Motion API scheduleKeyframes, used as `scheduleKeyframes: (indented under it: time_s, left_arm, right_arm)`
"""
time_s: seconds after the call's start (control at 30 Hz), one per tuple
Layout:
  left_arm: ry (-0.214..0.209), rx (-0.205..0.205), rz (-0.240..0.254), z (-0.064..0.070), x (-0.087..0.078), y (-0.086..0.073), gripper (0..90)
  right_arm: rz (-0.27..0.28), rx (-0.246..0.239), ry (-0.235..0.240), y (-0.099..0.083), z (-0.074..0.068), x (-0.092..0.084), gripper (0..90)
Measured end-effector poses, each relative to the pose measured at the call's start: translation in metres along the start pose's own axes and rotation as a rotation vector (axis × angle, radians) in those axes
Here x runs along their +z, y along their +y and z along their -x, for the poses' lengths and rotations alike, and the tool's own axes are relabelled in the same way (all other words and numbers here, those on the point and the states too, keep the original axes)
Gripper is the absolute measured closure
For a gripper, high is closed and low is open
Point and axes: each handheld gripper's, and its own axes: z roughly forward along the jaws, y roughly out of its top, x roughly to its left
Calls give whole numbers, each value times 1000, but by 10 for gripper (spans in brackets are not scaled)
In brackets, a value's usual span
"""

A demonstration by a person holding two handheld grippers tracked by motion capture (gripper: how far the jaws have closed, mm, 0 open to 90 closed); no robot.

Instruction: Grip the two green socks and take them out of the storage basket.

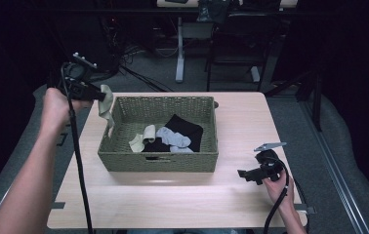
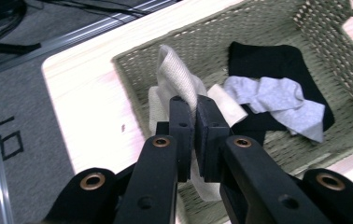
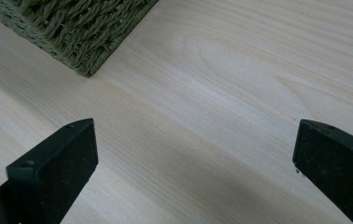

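The left gripper (image 1: 99,96) is clenched on a beige sock (image 1: 106,108), hanging lengthwise down above the woven basket's (image 1: 124,163) left rim. Black and grey socks (image 1: 174,138) lie inside. The right gripper (image 1: 245,174) rests released, near right.

dim room, bright lit table (image 1: 251,122) w/ mild glare; gripper views soft, slightly blurry.

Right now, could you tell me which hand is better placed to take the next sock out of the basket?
Probably the right. The left gripper is shut on a beige sock above the basket rim, while the right gripper rests open on the table beside it.
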Motion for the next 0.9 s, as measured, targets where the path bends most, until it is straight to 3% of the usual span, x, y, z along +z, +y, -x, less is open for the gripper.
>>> scheduleKeyframes:
  time_s: [0.2, 0.43, 0.7, 0.87, 0.9]
  left_arm:
    - [39, -39, 0, -19, -9, -14, 864]
    - [75, -71, -22, -36, -7, -30, 865]
    - [91, -123, -53, -55, 15, -56, 865]
    - [94, -152, -101, -64, 45, -78, 865]
    - [94, -152, -101, -64, 45, -78, 865]
  right_arm:
    - [1, 2, -2, 0, 0, 0, 0]
    - [-2, -1, 1, 0, -1, 1, 0]
    - [2, 1, -1, 0, 0, 0, 0]
    - [0, 2, -4, 0, 1, 0, 0]
    - [1, 4, -2, 0, 1, 0, 0]
